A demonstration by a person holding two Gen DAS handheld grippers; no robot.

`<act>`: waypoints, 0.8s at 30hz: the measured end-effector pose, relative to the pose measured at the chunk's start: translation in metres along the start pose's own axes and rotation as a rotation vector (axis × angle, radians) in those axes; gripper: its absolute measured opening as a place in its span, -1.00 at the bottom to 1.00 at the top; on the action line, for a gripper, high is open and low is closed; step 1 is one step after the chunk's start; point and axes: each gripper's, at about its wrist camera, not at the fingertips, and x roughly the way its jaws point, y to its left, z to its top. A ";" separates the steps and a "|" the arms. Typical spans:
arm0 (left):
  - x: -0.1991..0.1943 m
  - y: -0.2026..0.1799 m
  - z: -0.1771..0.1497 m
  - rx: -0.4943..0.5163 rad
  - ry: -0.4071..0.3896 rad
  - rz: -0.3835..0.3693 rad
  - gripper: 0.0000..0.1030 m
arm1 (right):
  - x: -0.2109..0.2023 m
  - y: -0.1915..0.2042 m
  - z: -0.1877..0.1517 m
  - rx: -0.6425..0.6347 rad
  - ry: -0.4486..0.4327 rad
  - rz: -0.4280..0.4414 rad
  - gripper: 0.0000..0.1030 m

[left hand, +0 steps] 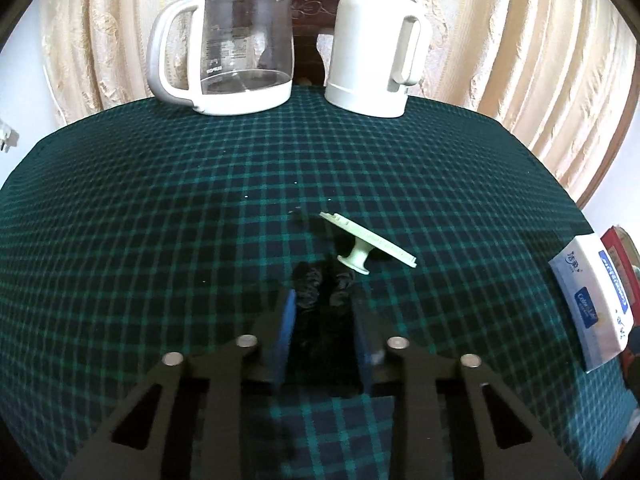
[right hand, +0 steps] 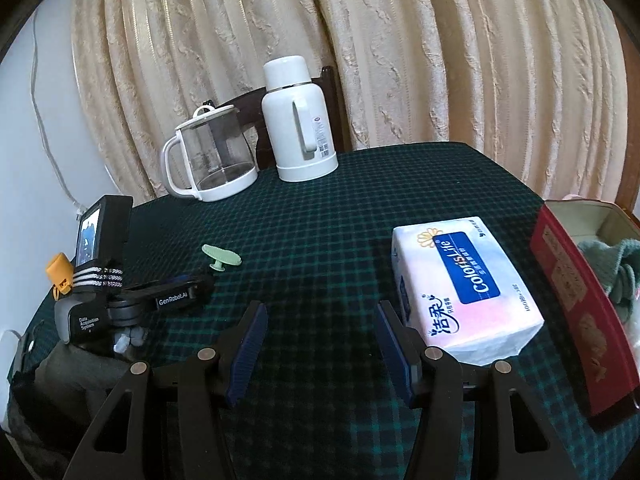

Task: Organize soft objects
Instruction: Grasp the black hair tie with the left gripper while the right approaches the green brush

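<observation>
Soft goods are what this table is being sorted for, and the largest receiver for them is the red box [right hand: 576, 312] at the right edge of the green checked tablecloth [right hand: 320, 220], its lid off and a green knitted cloth [right hand: 608, 264] already lying inside, which suggests it is the collecting place. Just beside the box lies the tissue pack [right hand: 464, 288], flat and close to the right gripper [right hand: 322, 344], whose jaws stand wide apart over bare cloth with nothing between them, probably ready for that pack. At the far edge the glass kettle [right hand: 212, 160] and the white flask [right hand: 300, 124] stand upright side by side, hard things kept out of the way. Smaller, near the table's middle, a pale green suction hook [left hand: 366, 246] lies tilted on its knob. Smallest, a dark fuzzy item [left hand: 322, 280] sits between the blue pads of the left gripper [left hand: 324, 320], whose jaws are closed in on it, apparently for carrying to the box.
</observation>
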 end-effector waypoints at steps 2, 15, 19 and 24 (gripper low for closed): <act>0.000 0.003 0.000 -0.009 0.001 -0.004 -0.62 | 0.002 0.001 0.001 0.000 0.005 0.005 0.14; -0.038 0.027 0.002 -0.073 -0.086 -0.037 -0.70 | 0.029 0.023 0.011 -0.020 0.093 0.106 0.14; -0.046 0.039 0.001 -0.089 -0.109 -0.035 -0.70 | 0.042 0.037 0.013 -0.041 0.125 0.139 0.14; -0.056 0.053 0.000 -0.112 -0.140 -0.037 -0.69 | 0.064 0.055 0.019 -0.063 0.171 0.167 0.14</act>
